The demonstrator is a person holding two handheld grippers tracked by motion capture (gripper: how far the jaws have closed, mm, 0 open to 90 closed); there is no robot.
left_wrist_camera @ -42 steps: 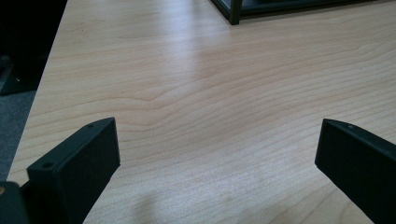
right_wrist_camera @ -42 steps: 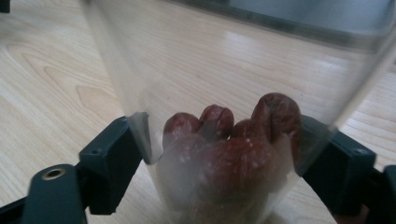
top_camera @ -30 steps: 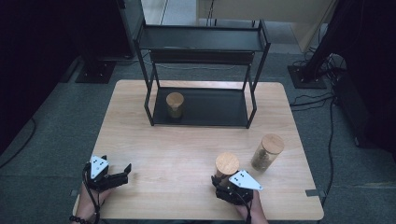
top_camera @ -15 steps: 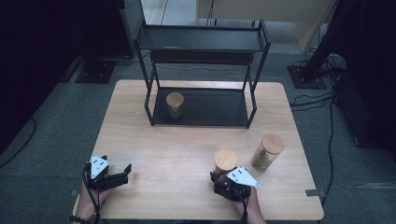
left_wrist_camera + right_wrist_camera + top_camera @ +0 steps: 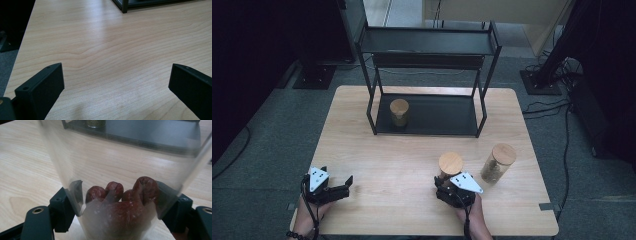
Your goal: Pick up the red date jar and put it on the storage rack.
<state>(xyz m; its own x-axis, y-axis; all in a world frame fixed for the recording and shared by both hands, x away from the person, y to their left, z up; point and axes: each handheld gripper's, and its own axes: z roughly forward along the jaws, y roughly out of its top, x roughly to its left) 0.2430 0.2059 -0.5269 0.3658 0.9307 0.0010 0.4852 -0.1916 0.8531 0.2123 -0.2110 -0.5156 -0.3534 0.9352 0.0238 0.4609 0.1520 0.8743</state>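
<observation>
Near tabletop's front edge, right gripper (image 5: 451,186) clamps jar of red dates (image 5: 122,202); left gripper (image 5: 343,184) released, idle. One jar (image 5: 399,112) racked on shelf (image 5: 432,116); third jar (image 5: 498,162) waits by right edge.

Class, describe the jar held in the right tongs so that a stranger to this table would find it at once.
Start at the black shelf rack at the wooden table's far side, then come to the near right edge. There the right tongs clamp a clear cork-lidded jar. Unlike its neighbour jar, it holds wrinkled red fruits.

No text, label or number can be read — none.
</observation>
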